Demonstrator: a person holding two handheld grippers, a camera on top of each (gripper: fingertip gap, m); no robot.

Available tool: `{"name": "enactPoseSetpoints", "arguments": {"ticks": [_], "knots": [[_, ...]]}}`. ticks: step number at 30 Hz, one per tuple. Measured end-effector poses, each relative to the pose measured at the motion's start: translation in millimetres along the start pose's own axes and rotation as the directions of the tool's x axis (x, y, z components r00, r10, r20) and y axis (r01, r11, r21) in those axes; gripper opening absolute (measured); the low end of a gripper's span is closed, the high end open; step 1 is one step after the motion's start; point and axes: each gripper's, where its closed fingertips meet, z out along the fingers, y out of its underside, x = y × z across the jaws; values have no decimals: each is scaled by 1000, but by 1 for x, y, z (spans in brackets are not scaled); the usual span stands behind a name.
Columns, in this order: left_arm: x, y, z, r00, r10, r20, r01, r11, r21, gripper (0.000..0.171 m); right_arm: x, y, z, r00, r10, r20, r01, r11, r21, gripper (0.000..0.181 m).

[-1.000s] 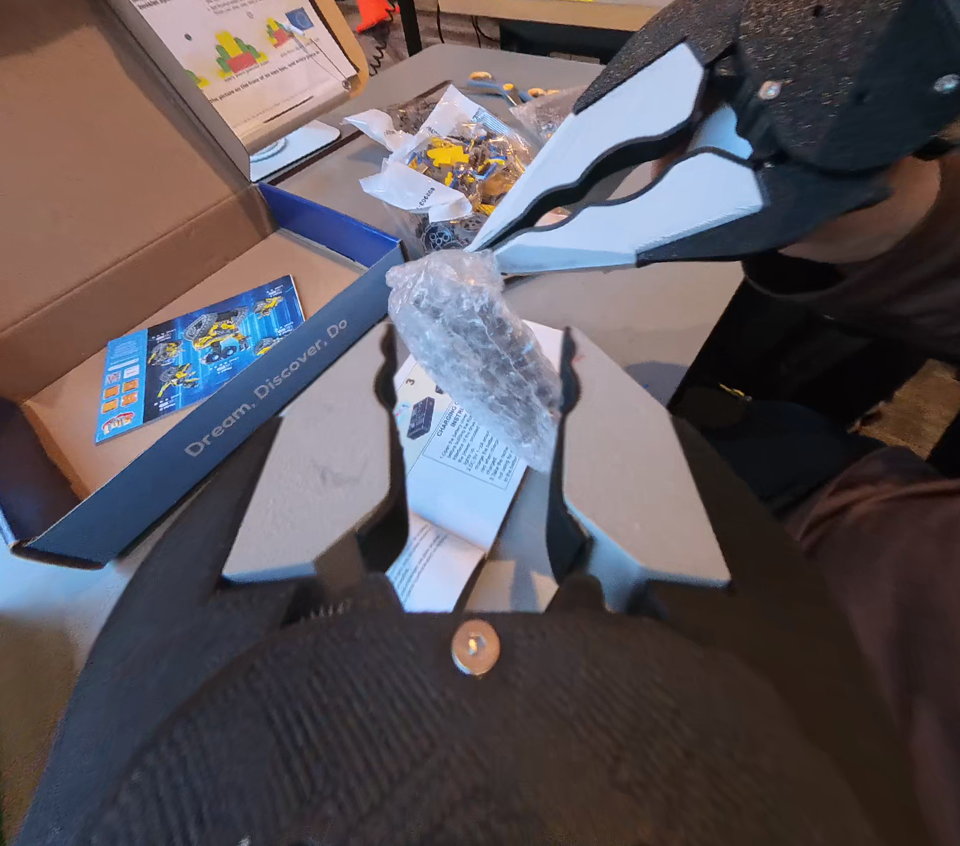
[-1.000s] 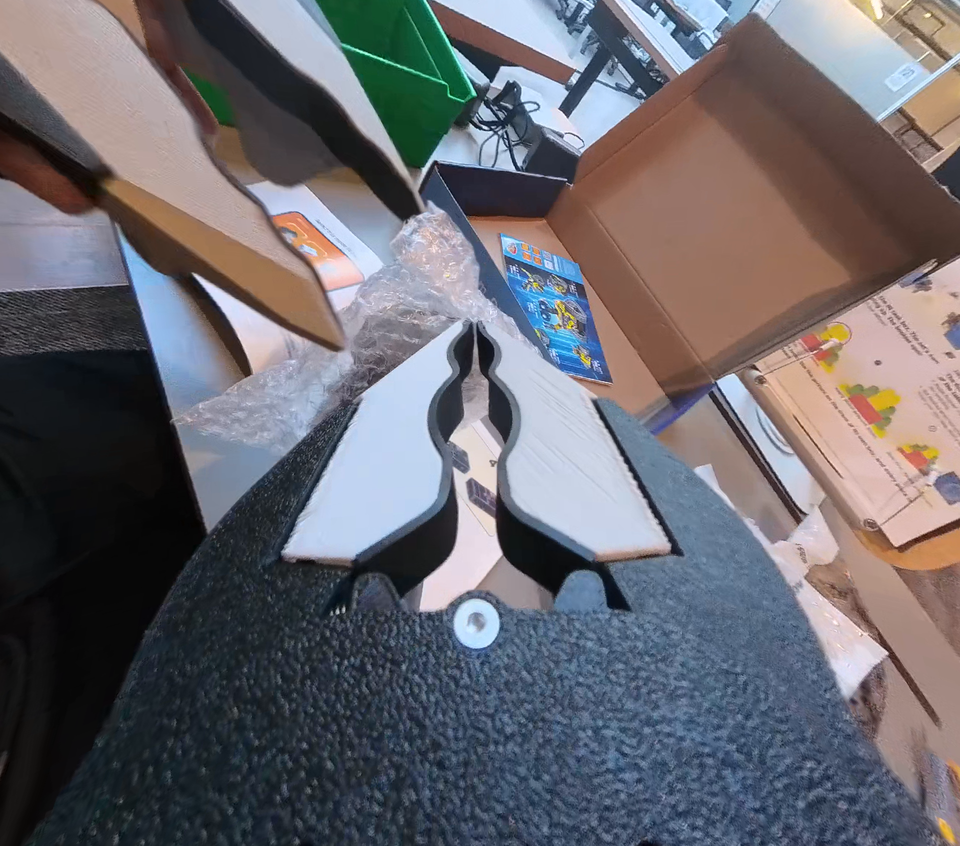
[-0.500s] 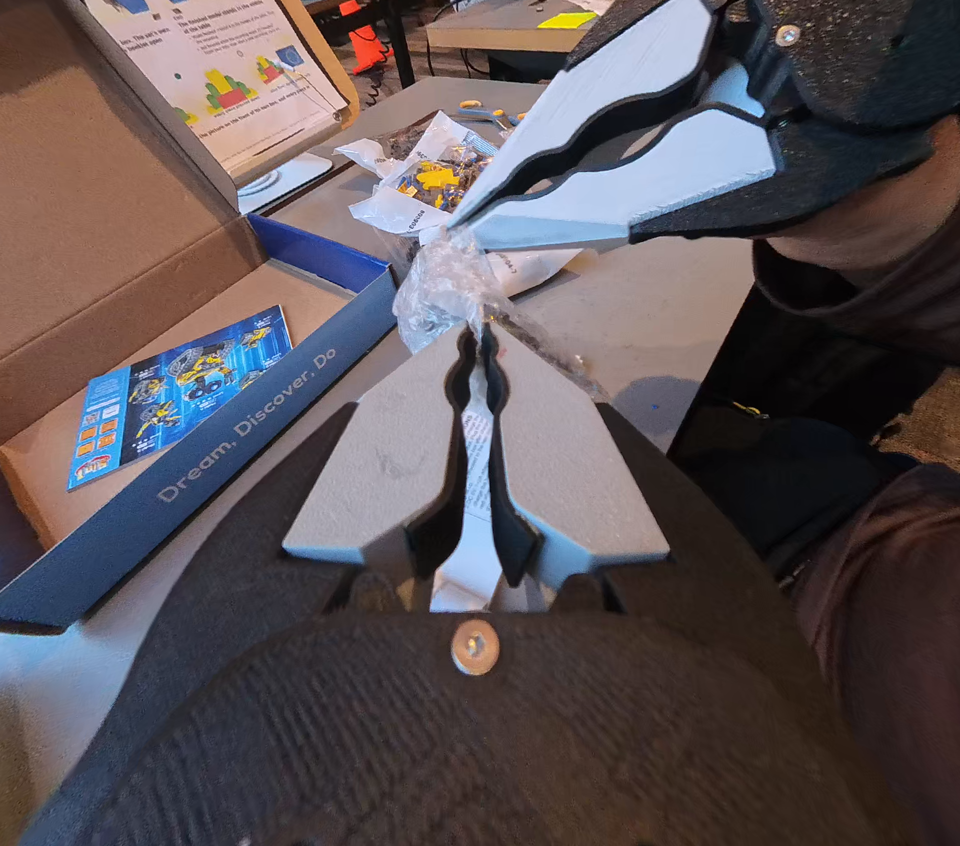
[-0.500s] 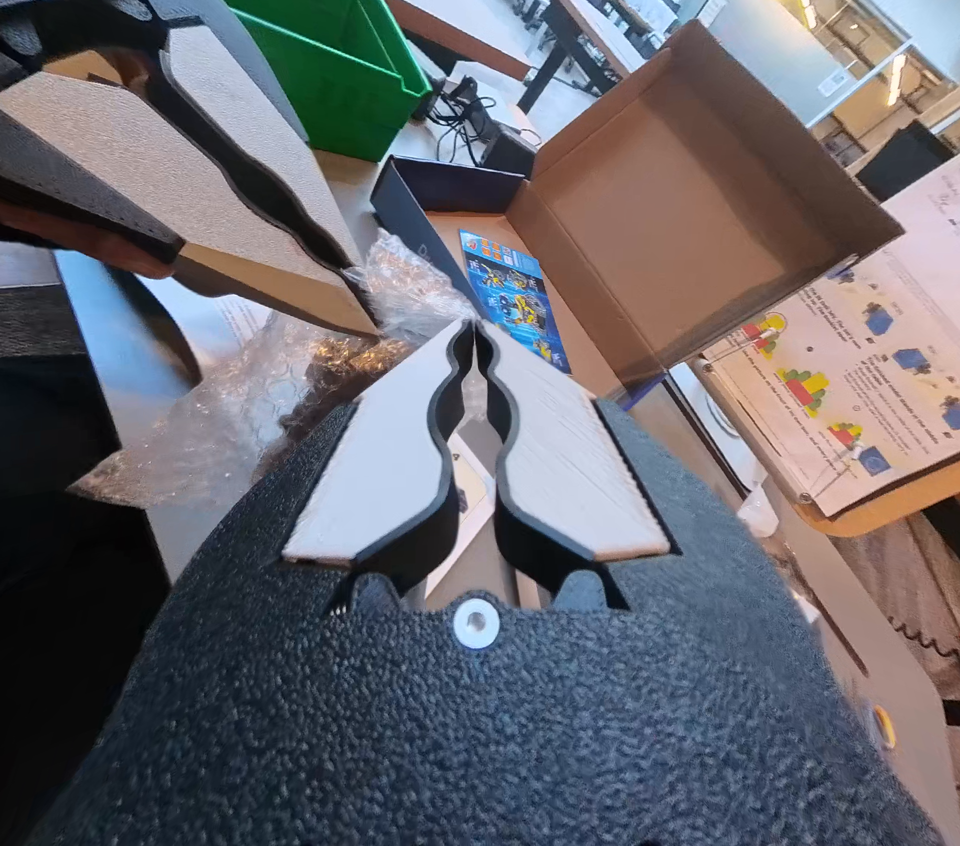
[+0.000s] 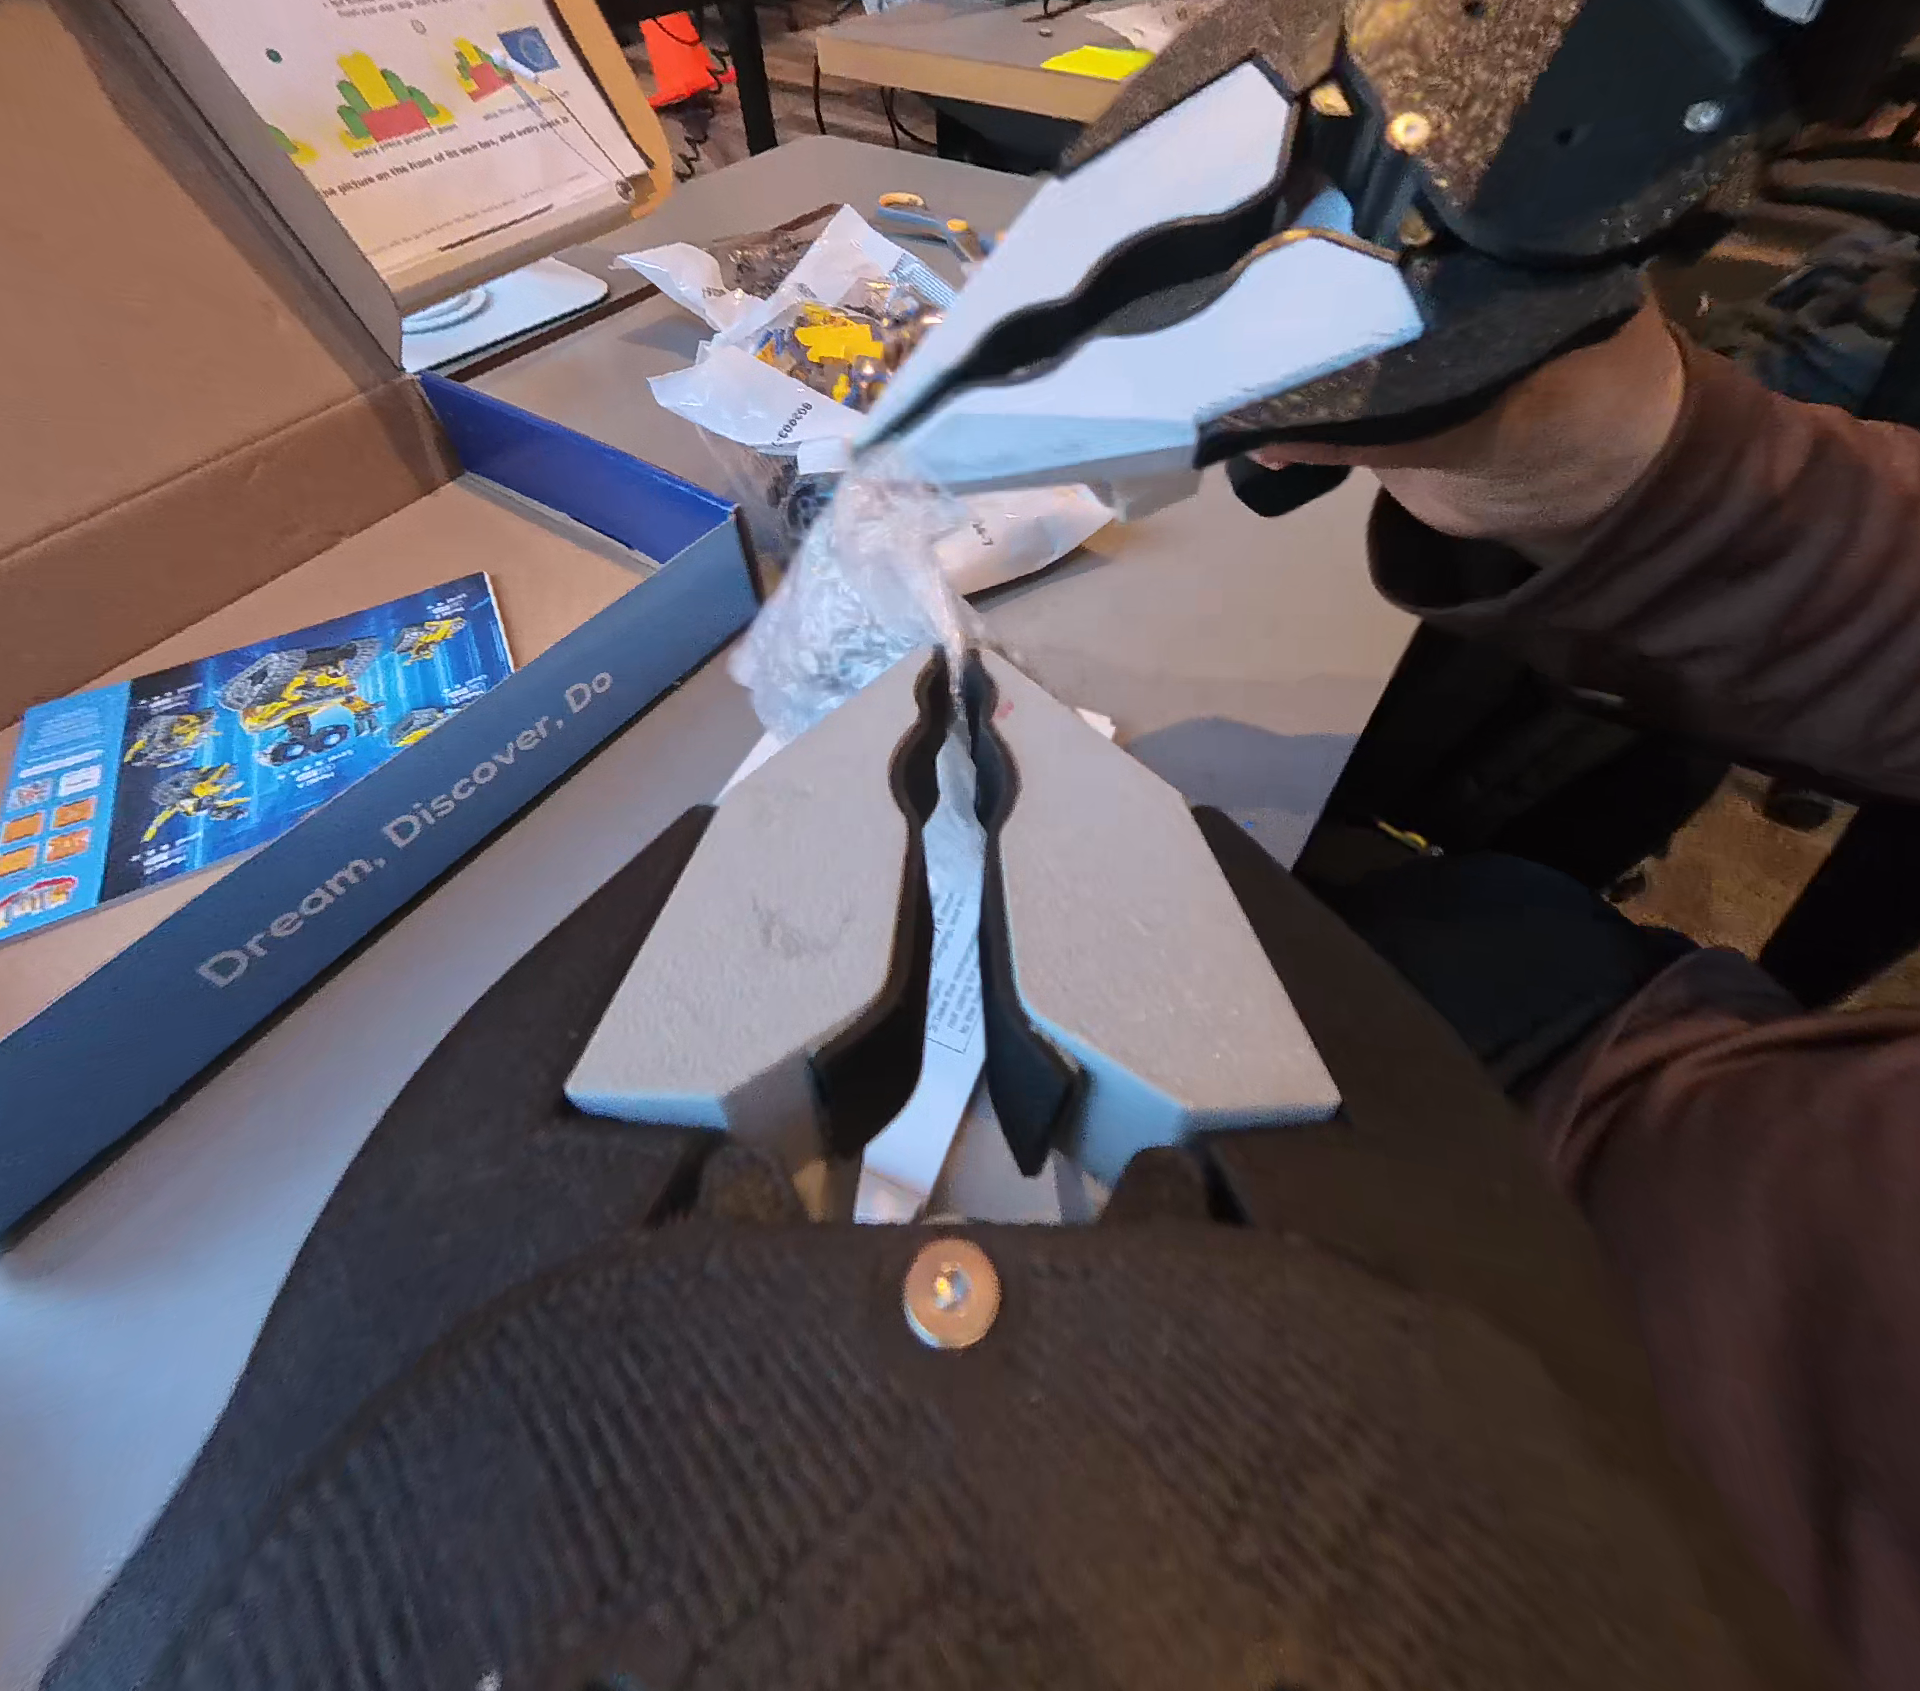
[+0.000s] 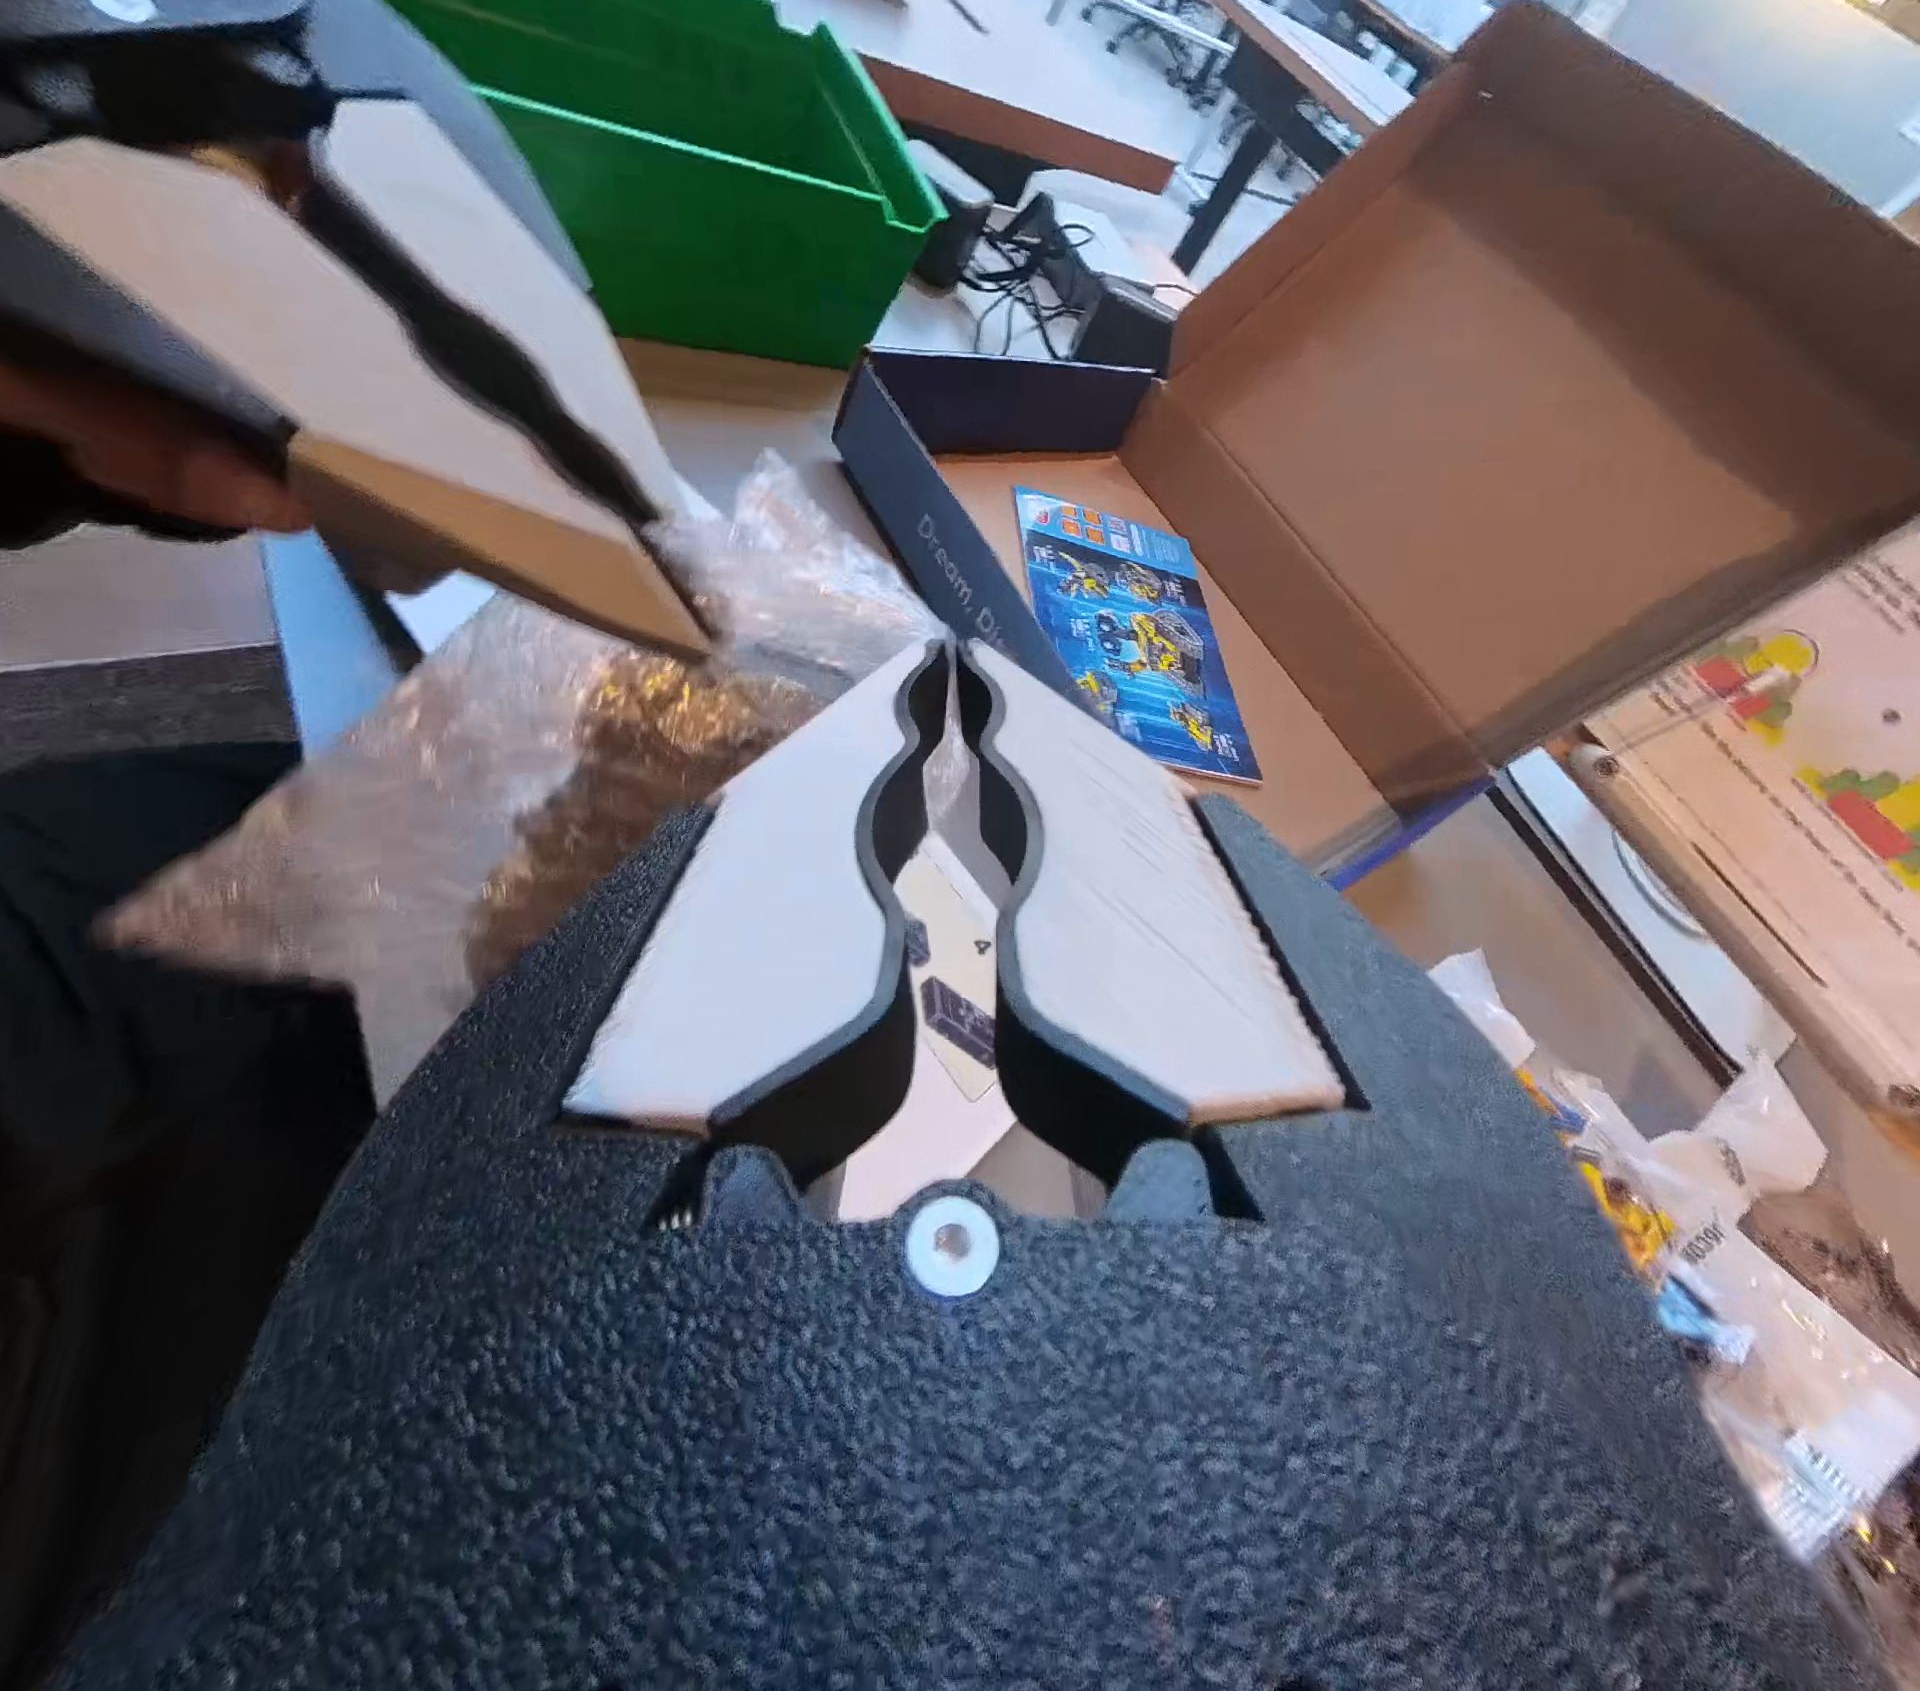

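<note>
A bubble-wrap bag (image 5: 862, 602) with something dark inside is held in the air above the grey table (image 5: 1195, 633), just off the blue front wall of the open cardboard box (image 5: 436, 820). One end of it is pinched in the left gripper (image 5: 951, 670), whose fingers are pressed together on the plastic. The other end is pinched in the right gripper (image 5: 868, 452), also closed on it. In the right wrist view the bag (image 6: 499, 768) is spread wide to the left of the right gripper (image 6: 948, 654), and the left gripper (image 6: 686, 602) is seen biting its top.

A printed paper sheet (image 5: 956, 945) lies on the table beneath the bag. Inside the box a blue leaflet (image 5: 239, 748) lies flat. Behind the bag, a pile of clear bags of small parts (image 5: 821, 332) crowds the table. The table edge is close on the right, where bare surface is left.

The right gripper is angled downward from upper right, held by a hand (image 5: 1455, 446) in a brown sleeve (image 5: 1766, 581).
</note>
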Motion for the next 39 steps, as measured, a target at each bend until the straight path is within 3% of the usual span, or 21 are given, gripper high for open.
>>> {"name": "enactPoseSetpoints", "arguments": {"ticks": [4, 11, 13, 18, 23, 27, 31, 34, 36, 39], "knots": [[-7, -1, 1, 999, -20, 30, 19, 1000, 18, 0, -12, 6, -8, 992, -17, 126, 18, 1000, -5, 5], [-8, -5, 1, 998, -31, 45, 30, 999, 34, 0, -6, 1, -22, 989, -114, 97, 115, 993, -1, 26], [-8, -5, 2, 998, -43, 44, 42, 998, 42, 0, 2, 0, -25, 992, -110, 65, 111, 994, -17, 40], [-11, -2, 5, 997, -39, 74, 36, 999, 36, 0, 5, 2, -27, 996, -66, 65, 69, 996, -49, 49], [-15, -2, 5, 995, -53, 90, 49, 998, 43, 0, -18, -20, -34, 986, -80, 150, 74, 996, 46, 42], [-8, 1, 10, 996, -41, 80, 39, 999, 26, 0, -23, -29, -26, 984, -172, 37, 167, 981, 98, 6], [-4, 2, 12, 996, -44, 71, 43, 999, 20, 0, -31, -18, -16, 982, -184, 49, 182, 982, 42, 30], [-3, 2, 13, 997, -40, 69, 39, 999, 17, 0, -28, -14, -13, 984, -175, 36, 174, 984, 29, 23], [-2, 2, 13, 997, -28, 70, 27, 1000, 15, 0, -23, -11, -12, 980, -200, 0, 200, 980, 18, 3], [-1, 2, 13, 998, -14, 69, 12, 1000, 18, 0, -21, -12, -12, 981, -194, -24, 195, 981, 18, 1]]}}
